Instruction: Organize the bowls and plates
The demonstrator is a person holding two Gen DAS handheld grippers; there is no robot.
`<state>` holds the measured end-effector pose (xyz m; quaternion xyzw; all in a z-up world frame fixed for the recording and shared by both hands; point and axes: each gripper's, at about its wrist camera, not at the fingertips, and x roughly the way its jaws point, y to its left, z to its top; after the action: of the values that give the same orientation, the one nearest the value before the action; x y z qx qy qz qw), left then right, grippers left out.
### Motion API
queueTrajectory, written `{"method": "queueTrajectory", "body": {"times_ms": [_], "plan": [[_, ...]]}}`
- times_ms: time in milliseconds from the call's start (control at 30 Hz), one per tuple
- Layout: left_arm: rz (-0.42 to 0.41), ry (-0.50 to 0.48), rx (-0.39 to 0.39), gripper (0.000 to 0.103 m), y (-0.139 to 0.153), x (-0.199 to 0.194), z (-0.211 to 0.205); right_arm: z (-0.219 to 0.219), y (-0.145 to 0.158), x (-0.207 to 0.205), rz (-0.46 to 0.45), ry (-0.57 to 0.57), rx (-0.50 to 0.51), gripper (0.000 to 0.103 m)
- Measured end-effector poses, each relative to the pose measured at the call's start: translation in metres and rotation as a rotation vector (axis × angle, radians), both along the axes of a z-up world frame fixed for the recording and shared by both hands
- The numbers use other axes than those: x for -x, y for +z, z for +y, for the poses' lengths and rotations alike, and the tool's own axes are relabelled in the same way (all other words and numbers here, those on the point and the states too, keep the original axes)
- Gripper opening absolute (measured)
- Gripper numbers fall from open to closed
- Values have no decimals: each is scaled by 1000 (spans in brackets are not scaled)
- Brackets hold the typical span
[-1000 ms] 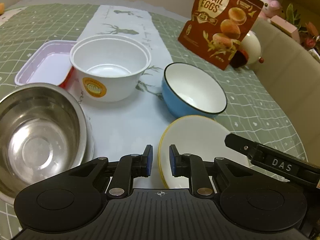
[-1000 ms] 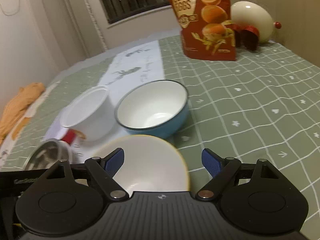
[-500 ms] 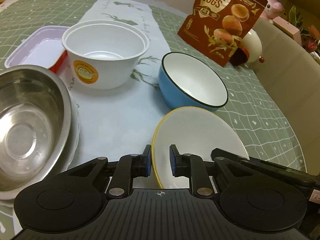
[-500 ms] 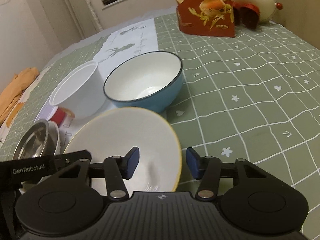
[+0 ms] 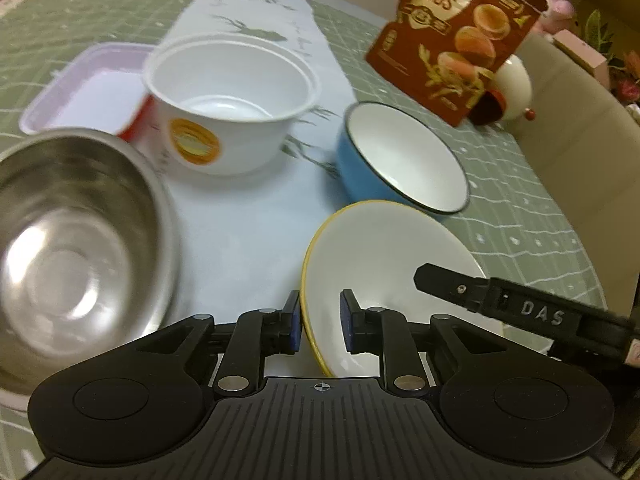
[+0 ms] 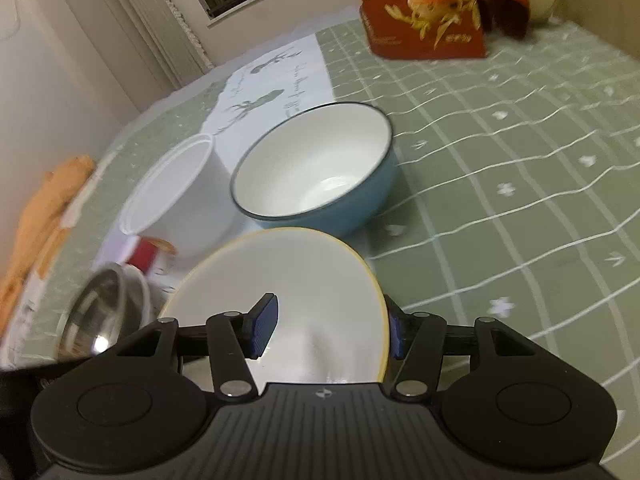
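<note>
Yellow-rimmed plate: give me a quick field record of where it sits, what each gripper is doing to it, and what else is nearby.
plate: yellow-rimmed plate, tilted, near edge raised
left gripper: left gripper straddles the plate's left rim, jaws opening, pads not pressing
right gripper: right gripper straddles the plate's right rim, jaws opening
behind plate: blue bowl, empty
left of it: white plastic bowl, steel bowl
far left: pink tray
background: quail egg bag
surface: green tablecloth
</note>
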<state>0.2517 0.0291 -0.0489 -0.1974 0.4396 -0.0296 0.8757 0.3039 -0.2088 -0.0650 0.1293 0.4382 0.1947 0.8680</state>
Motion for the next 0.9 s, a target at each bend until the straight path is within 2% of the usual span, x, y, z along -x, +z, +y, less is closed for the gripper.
{"method": "queueTrajectory", "body": {"times_ms": [267,633,900], "plan": [[-7,46,-62,25,2,10,24,37,-5,2,15,84,4,55],[-64,-25,-207,25,3,18,2,40,-10,9,-16,111,47,59],[-74,-34,-212,25,-1,18,3,43,-11,12,-45,128,75,61]]}}
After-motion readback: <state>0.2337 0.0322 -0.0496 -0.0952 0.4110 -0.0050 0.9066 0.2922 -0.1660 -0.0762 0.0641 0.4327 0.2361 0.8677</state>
